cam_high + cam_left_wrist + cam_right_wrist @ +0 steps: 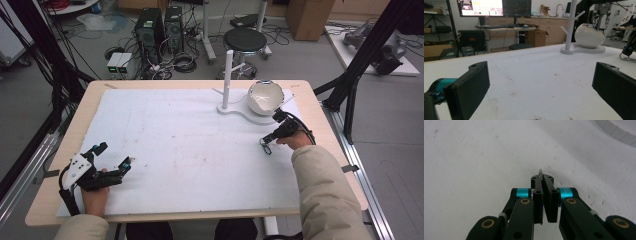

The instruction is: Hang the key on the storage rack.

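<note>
My right gripper (265, 142) (542, 179) points down at the white mat (190, 150) on the right side. Its jaws are shut on a small thin metal piece (540, 172), whose tip pokes out above them. In the high view a small wire loop (265, 148) lies on the mat at its tips. I cannot tell what the piece is. Near the front left corner, my left gripper (115, 154) (541, 82) rests low with its jaws wide apart and nothing between them. A white peg stand (227, 75) (571, 25) and a white bowl (265, 96) (589, 37) share a white base at the back right.
A wooden table rim (90, 100) surrounds the mat. Black frame poles (360, 55) stand just off the right edge. Behind the table are a round stool (245, 40), computer towers (150, 30) and floor cables.
</note>
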Available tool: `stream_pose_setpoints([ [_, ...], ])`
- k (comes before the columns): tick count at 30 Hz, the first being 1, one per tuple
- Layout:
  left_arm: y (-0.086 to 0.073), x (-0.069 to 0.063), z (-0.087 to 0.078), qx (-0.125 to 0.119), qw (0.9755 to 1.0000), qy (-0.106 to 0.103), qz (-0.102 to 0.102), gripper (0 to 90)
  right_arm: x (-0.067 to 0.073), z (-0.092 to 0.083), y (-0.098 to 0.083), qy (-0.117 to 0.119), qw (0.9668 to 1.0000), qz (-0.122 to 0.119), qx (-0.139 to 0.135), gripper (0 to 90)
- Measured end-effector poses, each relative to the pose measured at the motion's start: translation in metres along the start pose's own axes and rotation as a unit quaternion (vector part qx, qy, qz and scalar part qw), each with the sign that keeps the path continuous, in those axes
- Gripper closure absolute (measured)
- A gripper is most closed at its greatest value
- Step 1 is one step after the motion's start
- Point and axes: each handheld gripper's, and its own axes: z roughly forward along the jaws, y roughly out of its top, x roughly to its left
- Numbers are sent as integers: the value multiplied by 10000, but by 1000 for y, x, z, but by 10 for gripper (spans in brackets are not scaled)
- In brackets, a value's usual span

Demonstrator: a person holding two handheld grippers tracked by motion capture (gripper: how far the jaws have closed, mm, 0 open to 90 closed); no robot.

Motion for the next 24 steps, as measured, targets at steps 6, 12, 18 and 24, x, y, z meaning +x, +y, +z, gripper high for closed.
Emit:
stream_pose_setpoints([
  [6,0,0,0,3,10000,-7,2,17,0,0,0,-29,9998,191,5,887],
  [12,0,0,0,-2,10000,-1,-2,17,2,-1,0,-75,9995,298,2,889],
  [18,0,0,0,5,10000,-7,2,17,1,-3,0,-76,9995,290,-63,889],
  [24,0,0,0,-2,10000,0,2,17,3,-10,0,-141,9993,290,-214,889],
])
